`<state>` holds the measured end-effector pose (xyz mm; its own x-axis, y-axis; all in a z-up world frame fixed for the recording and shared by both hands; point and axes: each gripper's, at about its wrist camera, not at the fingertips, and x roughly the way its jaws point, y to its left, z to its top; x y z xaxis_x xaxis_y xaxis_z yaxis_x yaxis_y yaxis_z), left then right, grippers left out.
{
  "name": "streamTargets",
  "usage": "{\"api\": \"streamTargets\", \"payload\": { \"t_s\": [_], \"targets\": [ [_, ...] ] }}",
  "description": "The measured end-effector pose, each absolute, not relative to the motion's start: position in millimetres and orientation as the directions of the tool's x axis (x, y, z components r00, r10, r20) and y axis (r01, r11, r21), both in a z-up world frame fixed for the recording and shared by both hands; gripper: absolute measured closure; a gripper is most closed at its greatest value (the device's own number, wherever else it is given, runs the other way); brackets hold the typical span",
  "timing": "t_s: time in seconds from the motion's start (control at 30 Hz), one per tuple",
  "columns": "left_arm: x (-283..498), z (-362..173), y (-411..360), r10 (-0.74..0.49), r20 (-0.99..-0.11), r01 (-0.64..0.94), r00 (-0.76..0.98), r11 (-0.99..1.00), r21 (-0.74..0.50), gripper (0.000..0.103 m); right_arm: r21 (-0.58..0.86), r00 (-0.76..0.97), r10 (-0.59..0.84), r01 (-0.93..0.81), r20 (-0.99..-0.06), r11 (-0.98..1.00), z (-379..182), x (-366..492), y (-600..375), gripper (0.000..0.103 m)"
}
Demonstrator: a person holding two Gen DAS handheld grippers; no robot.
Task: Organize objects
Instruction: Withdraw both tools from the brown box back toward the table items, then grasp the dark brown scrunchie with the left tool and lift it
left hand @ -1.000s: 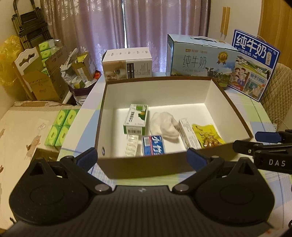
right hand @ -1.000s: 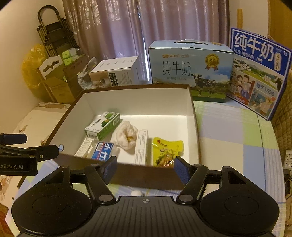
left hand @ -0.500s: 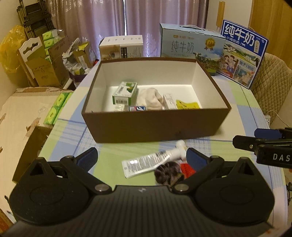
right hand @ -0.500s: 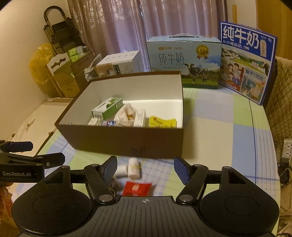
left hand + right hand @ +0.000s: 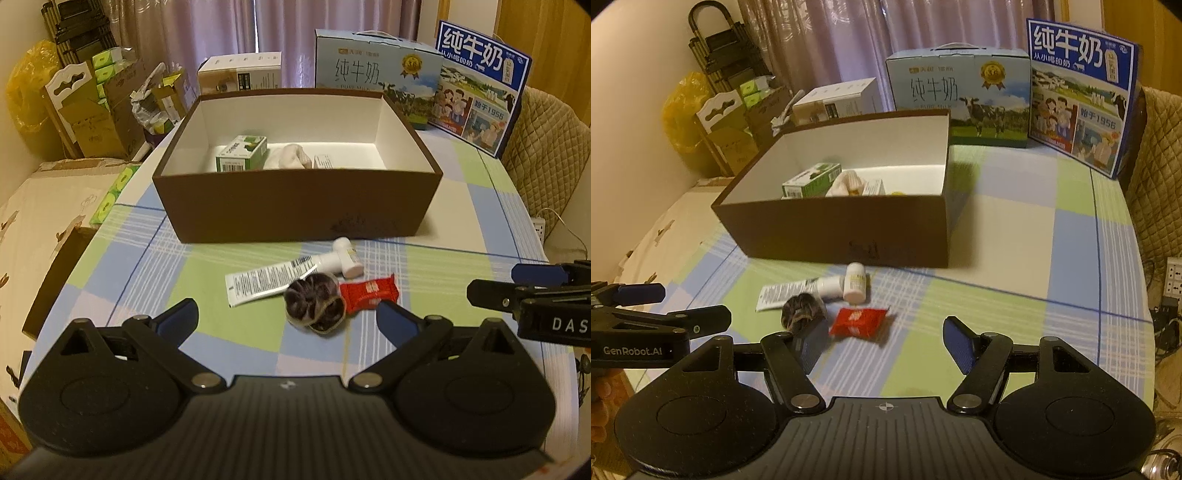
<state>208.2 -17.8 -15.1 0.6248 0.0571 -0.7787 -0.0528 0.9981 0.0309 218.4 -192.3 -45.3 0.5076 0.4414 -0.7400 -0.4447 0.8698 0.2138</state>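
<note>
**Brown box half filled, four items loose on the table**

The brown box (image 5: 295, 206), open-topped with a white lining, stands on the checked tablecloth (image 5: 461, 266) at 12 o'clock from both grippers. Inside it, three things show above the near wall in the left wrist view: one green-and-white carton (image 5: 242, 153), one white crumpled bundle (image 5: 290, 158), and one small white packet (image 5: 323, 161) just beside it. The right wrist view adds a sliver of something yellow (image 5: 897, 192) at the bundle's 3 o'clock; what it is cannot be told.

Four items lie outside, clustered just in front of the box's near wall: one white tube (image 5: 273, 278) lying flat, one small white bottle (image 5: 347, 256) on its side touching the tube's cap end, one dark hair tie or scrunchie (image 5: 314, 304) resting partly on the tube, and one red sachet (image 5: 369, 293) at the scrunchie's 3 o'clock, touching it.

Behind the box, at 12 to 2 o'clock, stand two blue milk cartons with handles (image 5: 376, 70) (image 5: 480, 92), and at 11 o'clock one white box (image 5: 240, 74).

The left gripper (image 5: 288, 317) hangs over the table with its fingers spread wide and nothing between them; the scrunchie lies just beyond the tips. The right gripper (image 5: 882, 339) is about half open and empty, the red sachet (image 5: 858, 322) just ahead of its left finger.
</note>
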Motion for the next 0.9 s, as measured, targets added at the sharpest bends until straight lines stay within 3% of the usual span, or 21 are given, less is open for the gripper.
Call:
{"api": "streamTargets", "payload": {
  "t_s": [0.9],
  "targets": [
    [220, -47, -31, 0.056, -0.801, -0.013, 0.596, 0.998, 0.061, 0.008, 0.237, 0.471, 0.427, -0.411, -0.772, 0.880, -72, 220, -211, 0.037]
  ]
}}
